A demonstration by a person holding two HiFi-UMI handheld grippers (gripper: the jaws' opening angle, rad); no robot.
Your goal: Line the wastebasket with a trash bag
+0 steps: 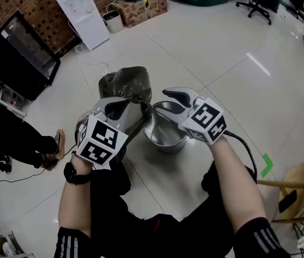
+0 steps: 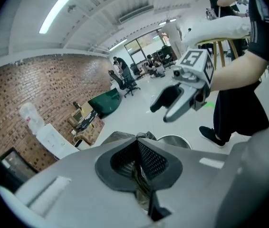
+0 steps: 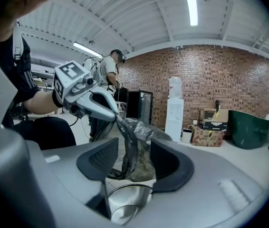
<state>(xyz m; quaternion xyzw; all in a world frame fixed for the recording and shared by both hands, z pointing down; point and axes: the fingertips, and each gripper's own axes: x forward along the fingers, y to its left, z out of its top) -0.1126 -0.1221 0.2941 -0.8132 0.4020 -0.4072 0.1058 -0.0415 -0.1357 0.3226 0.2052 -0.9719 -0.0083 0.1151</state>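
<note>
In the head view a crumpled dark grey trash bag (image 1: 126,84) hangs over the left side of a shiny steel wastebasket (image 1: 165,129) on the floor. My left gripper (image 1: 133,105) is shut on the bag's edge and holds it up above the rim. In the left gripper view the film (image 2: 141,175) is pinched between the closed pads. My right gripper (image 1: 172,97) hovers over the basket, open. In the right gripper view the bag (image 3: 137,137) dangles loose between its spread pads, with the basket's rim (image 3: 129,198) below and the left gripper (image 3: 110,112) beyond.
A white water dispenser (image 1: 82,12), a small bin (image 1: 111,21) and cardboard boxes (image 1: 141,7) stand by the brick wall. A black cabinet (image 1: 15,52) is at the left, a wooden stool (image 1: 297,184) at the right. A bystander's shoe (image 1: 50,149) rests nearby.
</note>
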